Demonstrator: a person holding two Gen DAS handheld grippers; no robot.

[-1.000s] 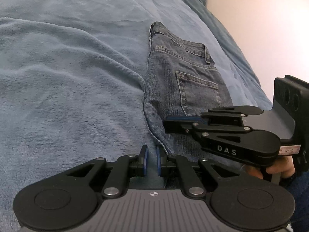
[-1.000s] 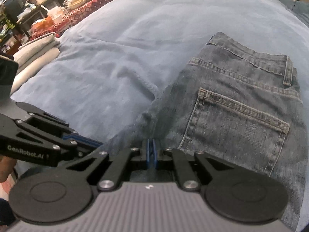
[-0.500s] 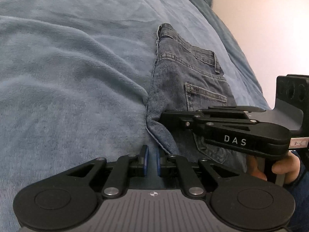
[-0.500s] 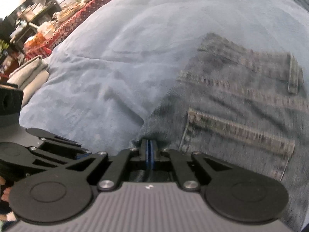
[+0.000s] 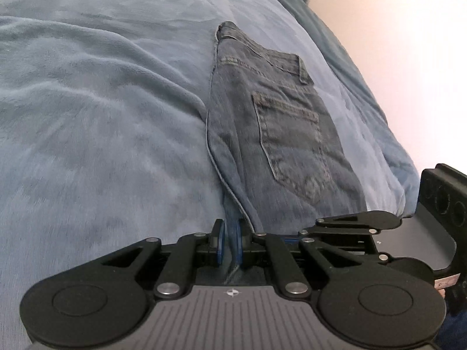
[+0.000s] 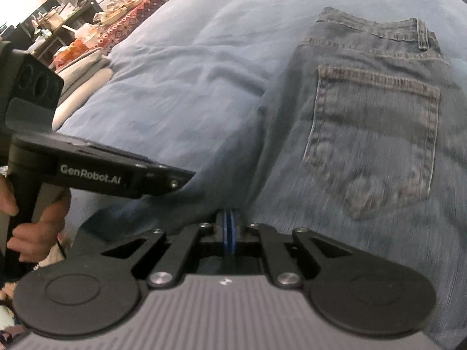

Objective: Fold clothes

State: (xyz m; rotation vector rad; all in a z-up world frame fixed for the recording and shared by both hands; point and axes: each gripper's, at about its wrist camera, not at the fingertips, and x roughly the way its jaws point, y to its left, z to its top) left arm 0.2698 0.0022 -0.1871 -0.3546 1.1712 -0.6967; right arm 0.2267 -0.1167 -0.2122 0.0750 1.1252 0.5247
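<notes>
Both grippers' fingers (image 5: 219, 240) pinched on jeans (image 5: 280, 134) edge.

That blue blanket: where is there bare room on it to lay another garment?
The blanket is bare across the wide stretch left of the jeans; only a narrow strip is free between them and its right edge. It is crowded at the near end, where the left gripper and right gripper pinch the denim.

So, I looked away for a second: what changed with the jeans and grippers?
The right gripper slid in beside the left gripper, low at the near edge of the jeans. No grip changed: both stay shut on denim. The blanket lies as before.
</notes>
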